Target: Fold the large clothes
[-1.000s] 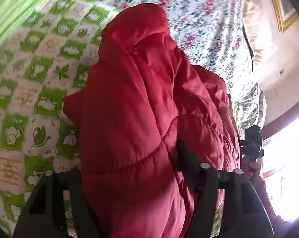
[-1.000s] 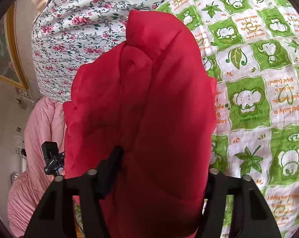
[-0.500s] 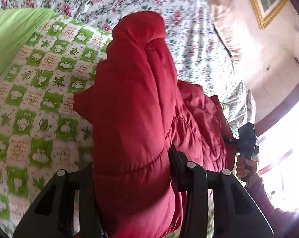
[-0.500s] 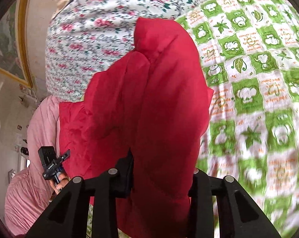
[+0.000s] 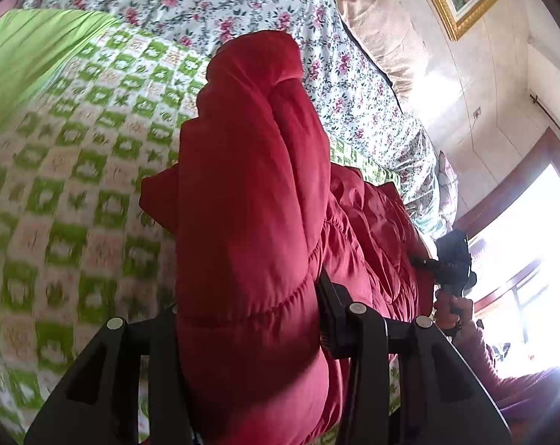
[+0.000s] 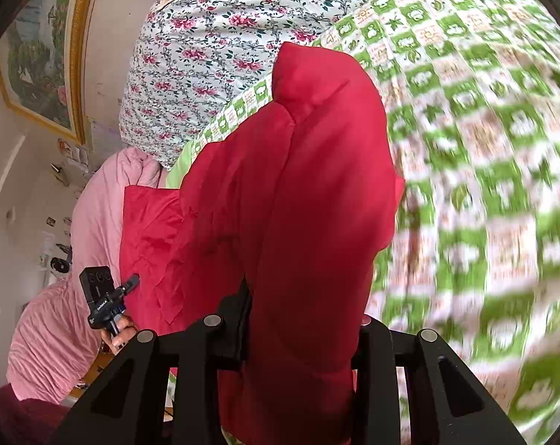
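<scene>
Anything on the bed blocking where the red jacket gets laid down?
Nothing visible. Both tongs, left and right, are shut on the red puffer jacket; the green checked blanket ahead shows no objects on it.

No text, label, brand or number can be read in either view. The green-and-white checked quilt (image 6: 484, 170) carries small orange lettering in its pale squares, but motion blur makes it illegible. A small black device (image 6: 100, 298) held in a hand at the left edge of the right wrist view bears a line of white print, too small to make out.
</scene>
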Motion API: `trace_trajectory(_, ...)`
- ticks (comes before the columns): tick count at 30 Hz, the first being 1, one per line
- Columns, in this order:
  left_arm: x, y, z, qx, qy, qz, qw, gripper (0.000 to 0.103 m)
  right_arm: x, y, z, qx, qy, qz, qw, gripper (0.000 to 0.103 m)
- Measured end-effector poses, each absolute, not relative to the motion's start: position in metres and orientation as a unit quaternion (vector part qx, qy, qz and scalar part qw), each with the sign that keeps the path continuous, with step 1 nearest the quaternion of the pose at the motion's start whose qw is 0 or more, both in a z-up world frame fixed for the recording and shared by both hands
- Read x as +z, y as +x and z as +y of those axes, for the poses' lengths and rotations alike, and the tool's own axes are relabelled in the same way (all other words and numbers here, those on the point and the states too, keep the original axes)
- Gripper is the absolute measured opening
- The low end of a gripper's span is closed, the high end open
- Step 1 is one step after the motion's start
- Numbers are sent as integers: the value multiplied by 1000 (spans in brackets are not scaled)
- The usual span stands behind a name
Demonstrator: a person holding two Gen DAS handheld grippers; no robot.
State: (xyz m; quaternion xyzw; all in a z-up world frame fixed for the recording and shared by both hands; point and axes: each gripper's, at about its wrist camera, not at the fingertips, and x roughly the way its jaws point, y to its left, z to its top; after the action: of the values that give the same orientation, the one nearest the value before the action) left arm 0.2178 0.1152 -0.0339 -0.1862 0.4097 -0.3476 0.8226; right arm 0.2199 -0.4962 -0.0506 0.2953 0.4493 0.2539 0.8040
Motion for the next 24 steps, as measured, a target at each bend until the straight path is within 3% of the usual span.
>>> trace_trajectory(6,-59,219,121,-303,-196,424,831,41,-56,224,-495,240,303,446,807,34)
trace_trajectory(11,-80,221,121,-268,-189,440,836,47,-62,230,-493,219,287,456,813,42)
trace_trajectory(24,-85,208,103,-158,-140,424,881,84,-77,226,-496,174,270,444,837,74)
